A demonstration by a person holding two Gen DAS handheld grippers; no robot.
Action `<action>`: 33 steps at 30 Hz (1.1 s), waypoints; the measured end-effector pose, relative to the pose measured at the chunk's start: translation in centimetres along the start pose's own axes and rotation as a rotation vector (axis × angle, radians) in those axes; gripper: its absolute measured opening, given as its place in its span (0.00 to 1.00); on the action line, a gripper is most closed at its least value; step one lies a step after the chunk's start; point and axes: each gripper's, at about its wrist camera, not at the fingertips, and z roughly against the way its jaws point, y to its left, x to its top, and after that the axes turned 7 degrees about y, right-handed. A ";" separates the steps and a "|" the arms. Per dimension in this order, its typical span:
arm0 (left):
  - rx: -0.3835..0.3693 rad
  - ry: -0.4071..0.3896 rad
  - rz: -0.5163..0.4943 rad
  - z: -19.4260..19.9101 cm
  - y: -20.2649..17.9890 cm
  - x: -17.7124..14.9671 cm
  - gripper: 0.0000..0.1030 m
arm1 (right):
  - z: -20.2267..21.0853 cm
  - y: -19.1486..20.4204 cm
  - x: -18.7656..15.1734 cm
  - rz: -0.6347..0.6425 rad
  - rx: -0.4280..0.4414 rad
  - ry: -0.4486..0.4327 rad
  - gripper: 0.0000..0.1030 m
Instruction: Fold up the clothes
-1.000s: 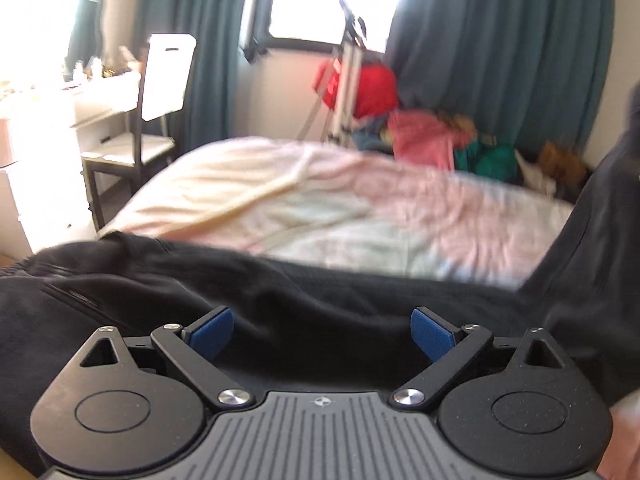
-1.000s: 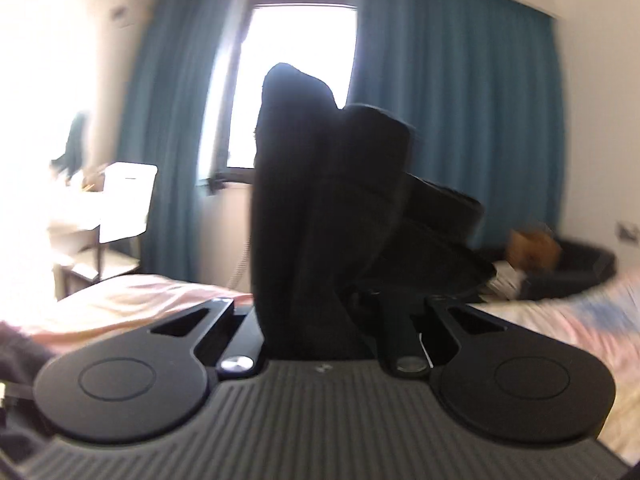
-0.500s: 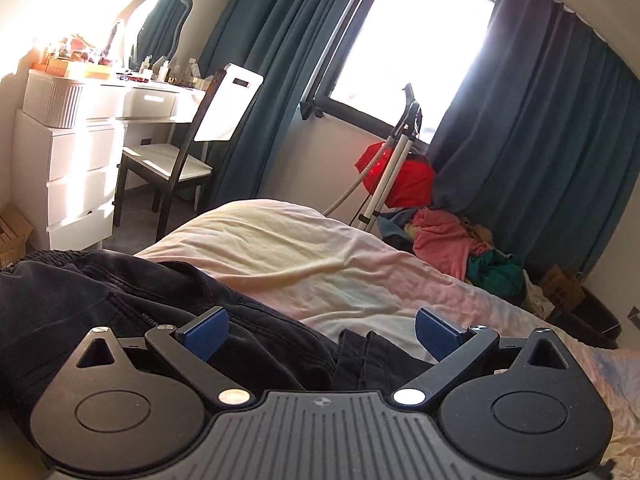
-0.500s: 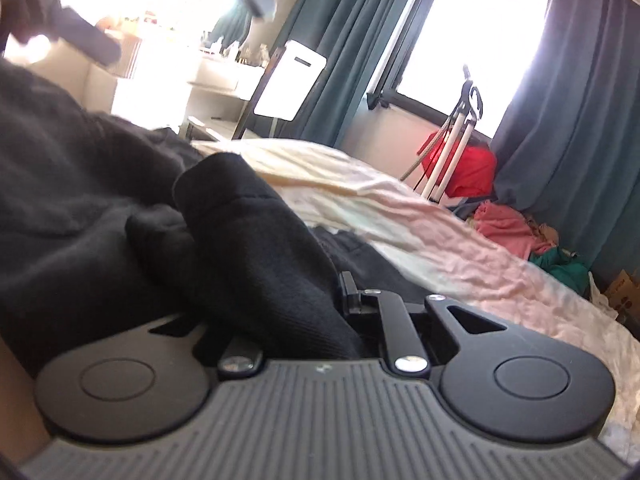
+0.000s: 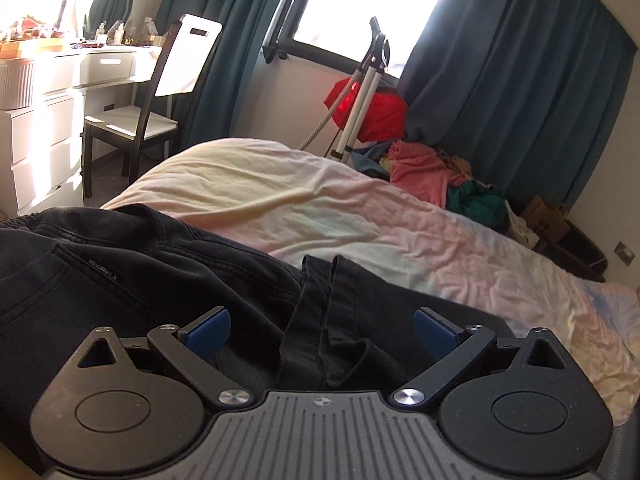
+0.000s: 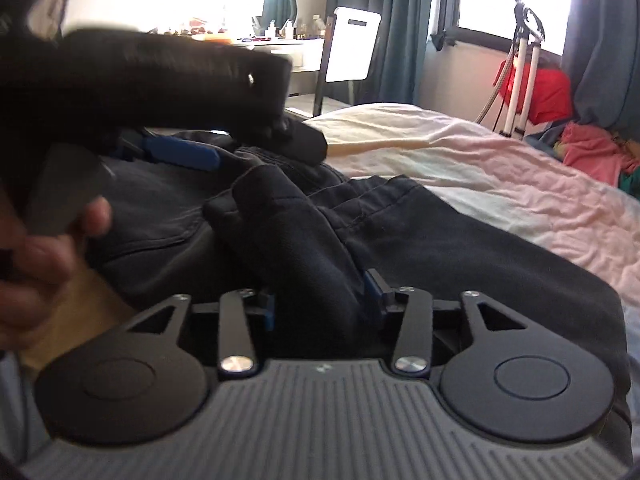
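**Release of folded black trousers on bed**

Black cotton trousers (image 5: 168, 280) lie folded at the near edge of the pastel-sheeted bed (image 5: 360, 220), legs doubled over the waist. Left gripper (image 5: 322, 326): blue pads spread wide, cloth beneath them but not pinched. Right gripper (image 6: 320, 300): jaws have just been opening, roughly half apart; a bunched fold of the trousers sits between them, apparently no longer clamped. Risk: withdrawing while fabric still snags a pad could drag the top layer and undo the fold. The person's hand (image 6: 44, 248) grips the left tool.
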 end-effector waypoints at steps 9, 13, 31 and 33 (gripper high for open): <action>0.056 0.101 0.044 -2.1 -0.4 -1.4 0.92 | 8.5 -7.6 -4.0 -0.336 -0.158 -0.136 0.57; 0.071 0.096 0.057 -3.0 -0.7 -1.9 0.88 | 7.1 -11.1 -4.9 -0.462 -0.311 -0.097 0.57; -0.019 -0.001 0.109 1.7 -1.5 -3.1 0.15 | 4.5 -13.7 -7.6 -0.601 -0.308 -0.011 0.62; 0.014 0.023 0.096 1.3 -1.7 -3.6 0.15 | 5.0 -13.4 -7.3 -0.580 -0.327 -0.034 0.62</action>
